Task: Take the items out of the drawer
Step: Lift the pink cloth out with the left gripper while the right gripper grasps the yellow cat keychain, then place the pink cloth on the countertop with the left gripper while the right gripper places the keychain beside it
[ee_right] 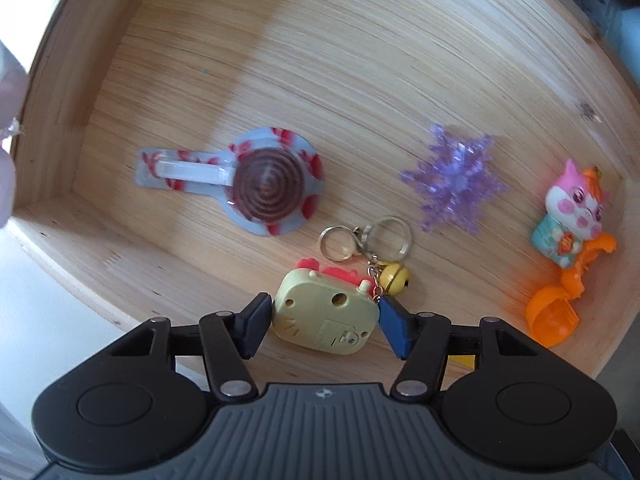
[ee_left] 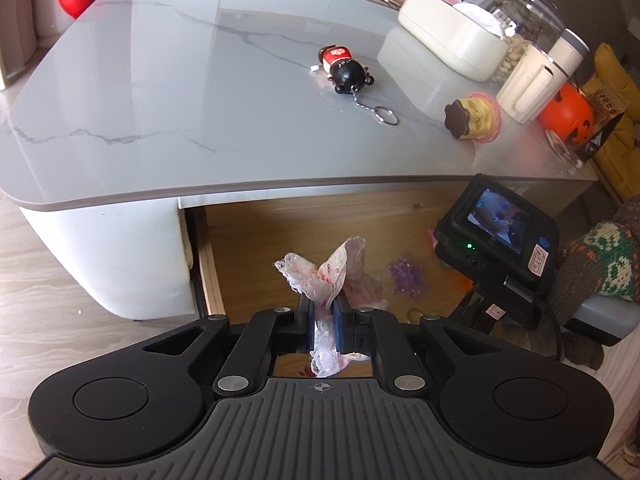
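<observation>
In the right wrist view, the open wooden drawer [ee_right: 280, 40] holds several small items. My right gripper [ee_right: 324, 302] points down into it, and its pads press both sides of a cream-yellow keychain toy [ee_right: 324, 316] with rings and a small bell [ee_right: 394, 278]. In the left wrist view, my left gripper [ee_left: 323, 308] hangs over the drawer [ee_left: 320, 216], shut on a pink-and-white lace bow [ee_left: 332, 268]. The bow sticks up above the fingers.
Also in the drawer are a wrapped spiral lollipop [ee_right: 264, 182], a purple snowflake [ee_right: 454, 180], a pink cat figurine [ee_right: 572, 216] and orange capsule halves [ee_right: 552, 316]. On the marble tabletop [ee_left: 160, 100] lie a doll keychain [ee_left: 344, 70] and a yellow toy [ee_left: 474, 118]. Containers stand at the back right.
</observation>
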